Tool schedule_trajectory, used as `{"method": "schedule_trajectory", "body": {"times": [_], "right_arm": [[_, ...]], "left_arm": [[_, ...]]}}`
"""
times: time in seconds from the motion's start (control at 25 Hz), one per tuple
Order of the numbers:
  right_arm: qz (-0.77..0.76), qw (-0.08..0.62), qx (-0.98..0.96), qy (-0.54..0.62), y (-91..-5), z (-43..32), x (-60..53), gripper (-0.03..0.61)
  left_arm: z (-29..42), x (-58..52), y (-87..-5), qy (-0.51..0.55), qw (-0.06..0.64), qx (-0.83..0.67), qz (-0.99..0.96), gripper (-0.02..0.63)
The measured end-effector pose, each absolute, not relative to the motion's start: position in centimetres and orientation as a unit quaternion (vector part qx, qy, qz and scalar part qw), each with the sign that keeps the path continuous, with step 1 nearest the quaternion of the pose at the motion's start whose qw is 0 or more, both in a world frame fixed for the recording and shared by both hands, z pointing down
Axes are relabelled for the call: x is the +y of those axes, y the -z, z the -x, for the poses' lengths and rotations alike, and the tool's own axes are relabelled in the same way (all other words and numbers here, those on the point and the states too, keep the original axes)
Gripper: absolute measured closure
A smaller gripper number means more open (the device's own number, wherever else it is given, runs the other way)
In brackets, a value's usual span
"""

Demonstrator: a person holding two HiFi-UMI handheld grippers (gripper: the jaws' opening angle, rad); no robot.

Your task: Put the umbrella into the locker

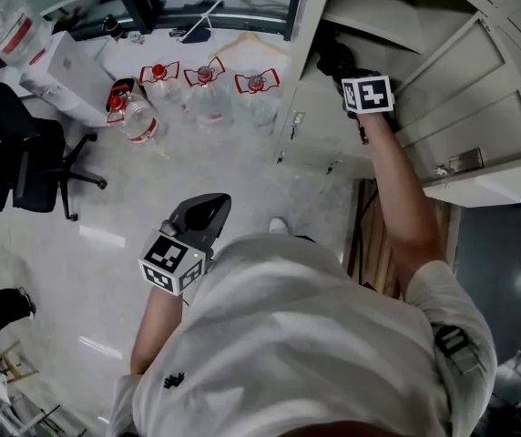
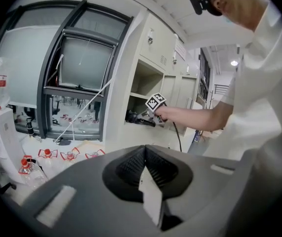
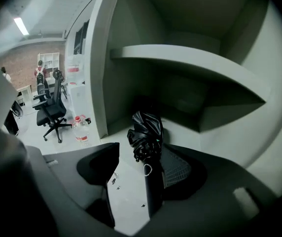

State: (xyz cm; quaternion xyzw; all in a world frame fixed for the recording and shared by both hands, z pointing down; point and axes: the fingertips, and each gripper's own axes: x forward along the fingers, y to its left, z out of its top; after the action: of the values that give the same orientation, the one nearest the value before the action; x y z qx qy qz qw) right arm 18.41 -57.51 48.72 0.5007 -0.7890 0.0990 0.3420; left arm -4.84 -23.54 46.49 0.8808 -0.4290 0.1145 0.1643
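Observation:
A folded black umbrella [image 3: 147, 131] lies on the floor of an open locker compartment [image 3: 215, 132], under its inner shelf [image 3: 190, 59]. My right gripper [image 3: 136, 169] points into that compartment with its jaws wide open; the umbrella's near end and wrist loop sit just in front of the gap, and no pad presses on it. In the head view the right gripper [image 1: 341, 62] is at the locker mouth. From the left gripper view the umbrella [image 2: 132, 116] shows as a dark shape on the ledge. My left gripper [image 2: 146, 169] hangs low by my body, shut and empty.
The locker door [image 1: 465, 94] stands open to the right. Several water bottles [image 1: 208, 87] stand on the floor under the window [image 2: 84, 63]. A black office chair [image 1: 25, 157] and a white box [image 1: 60, 66] are at the left. Wooden boards [image 1: 379, 244] lean beside the locker.

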Motion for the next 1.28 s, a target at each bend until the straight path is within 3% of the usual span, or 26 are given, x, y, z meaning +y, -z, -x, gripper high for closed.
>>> {"method": "schedule_trajectory", "body": {"times": [1.28], "right_arm": [[-0.513,0.241,-0.806,-0.169,-48.6,-14.0,-28.0,0.319]], "left_arm": [[8.5,-11.0,-46.1,-0.111,0.153,-0.322,-0.928,0.557]]}}
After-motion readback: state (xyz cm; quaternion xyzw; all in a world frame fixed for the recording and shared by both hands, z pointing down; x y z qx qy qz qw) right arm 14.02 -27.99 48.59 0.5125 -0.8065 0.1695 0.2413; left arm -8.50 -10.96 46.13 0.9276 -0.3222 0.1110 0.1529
